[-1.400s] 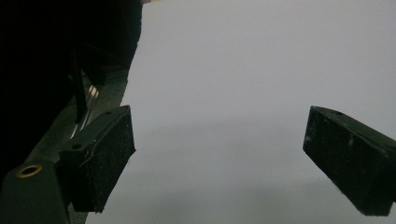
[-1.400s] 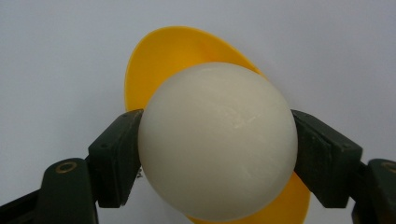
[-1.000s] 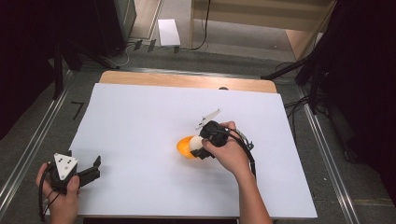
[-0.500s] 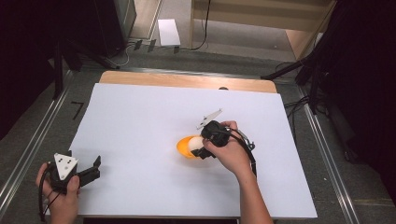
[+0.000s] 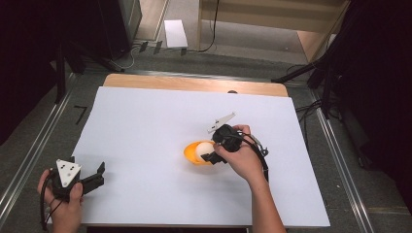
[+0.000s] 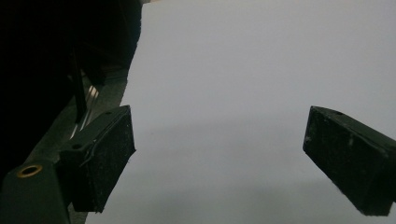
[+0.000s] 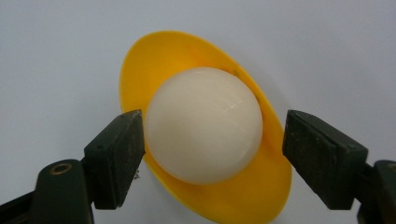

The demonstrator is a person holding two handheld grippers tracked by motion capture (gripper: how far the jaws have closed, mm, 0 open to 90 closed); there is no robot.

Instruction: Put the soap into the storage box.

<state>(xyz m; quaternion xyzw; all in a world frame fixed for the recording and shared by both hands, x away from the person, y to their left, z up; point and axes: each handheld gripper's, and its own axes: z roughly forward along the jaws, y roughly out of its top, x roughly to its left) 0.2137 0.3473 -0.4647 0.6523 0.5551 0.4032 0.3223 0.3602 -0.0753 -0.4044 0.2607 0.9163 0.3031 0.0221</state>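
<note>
Right gripper (image 7: 212, 154) has just been opening, jaws astride the white ball (image 7: 203, 125) in the yellow dish (image 7: 140, 65) mid-bench, right pad clear. Ball looks light, smooth, rigid, apt to roll; take it across its widest girth.

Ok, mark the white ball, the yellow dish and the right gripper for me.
white ball (image 7: 203, 123), right gripper view, middle of its rounded front.
yellow dish (image 7: 154, 53), right gripper view, inner wall behind the ball.
right gripper (image 5: 208, 154), high view, between its fingertips.

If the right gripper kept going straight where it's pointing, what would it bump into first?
Probably the white ball, which sits in the yellow dish right between the right gripper's jaws. The jaws have just been opening, with a gap on one side.
</note>
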